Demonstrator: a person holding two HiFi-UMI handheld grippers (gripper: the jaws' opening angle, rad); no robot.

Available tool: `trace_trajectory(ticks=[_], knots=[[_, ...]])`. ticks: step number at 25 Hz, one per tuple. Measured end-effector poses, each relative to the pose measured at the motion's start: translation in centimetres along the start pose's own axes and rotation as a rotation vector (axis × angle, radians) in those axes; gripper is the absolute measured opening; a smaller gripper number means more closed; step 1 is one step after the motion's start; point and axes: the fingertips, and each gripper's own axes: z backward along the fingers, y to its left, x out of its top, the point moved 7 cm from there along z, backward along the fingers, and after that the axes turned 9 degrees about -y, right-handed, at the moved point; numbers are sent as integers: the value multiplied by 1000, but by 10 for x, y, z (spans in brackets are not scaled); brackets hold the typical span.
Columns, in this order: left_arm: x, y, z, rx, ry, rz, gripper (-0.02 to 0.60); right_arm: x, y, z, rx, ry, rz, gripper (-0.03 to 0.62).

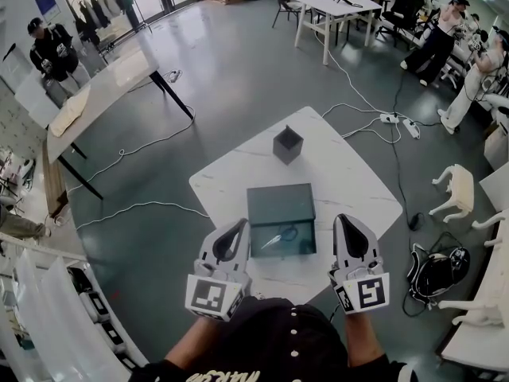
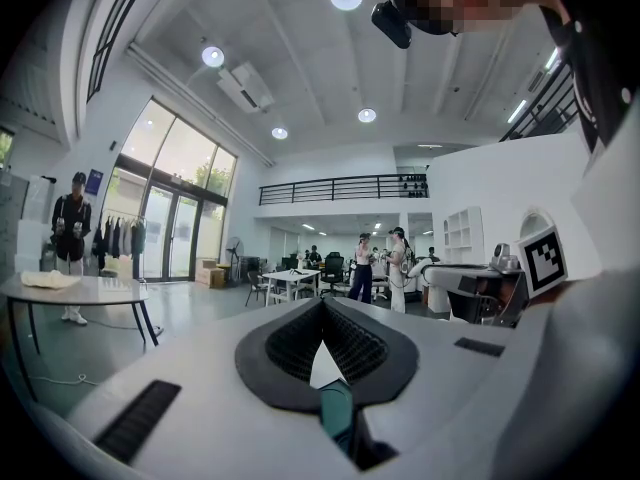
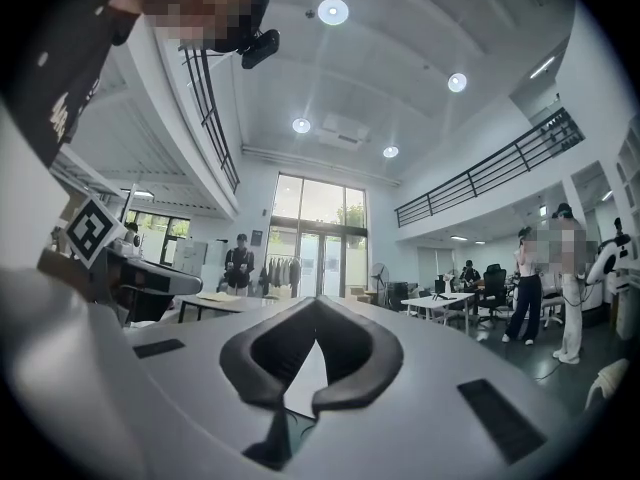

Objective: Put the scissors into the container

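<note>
Here, left gripper (image 1: 242,224) and right gripper (image 1: 344,218) were pressed together, empty, flanking scissors (image 1: 279,237) on green tray (image 1: 278,204); container (image 1: 288,144) stood beyond.

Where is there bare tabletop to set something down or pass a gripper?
Bare table lies right of the dark green box, out to the corner, and left of the container. A narrow strip separates those two. Crowded: near edge, left gripper and right gripper flanking the scissors.

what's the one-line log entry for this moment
left gripper: shut, empty | right gripper: shut, empty | scissors: on dark green slab between grippers | container: on table beyond slab | scissors not yet in container
</note>
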Motion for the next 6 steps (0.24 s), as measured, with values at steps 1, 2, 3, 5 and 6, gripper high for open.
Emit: trace_trajectory(ticks=[1, 2, 3, 5, 6], knots=[[-1, -1, 0, -1, 2, -2, 25, 0, 0, 0, 0, -2, -1, 12], [-2, -1, 1, -3, 5, -5, 25, -1, 0, 1, -1, -2, -3, 12], [-3, -2, 1, -5, 7, -8, 25, -1, -1, 2, -4, -1, -6, 12], [-6, -4, 1, -10, 8, -9, 25, -3, -2, 4, -10, 2, -11, 12], [-8, -5, 1, -13, 7, -8, 25, -4, -3, 4, -13, 4, -13, 12]])
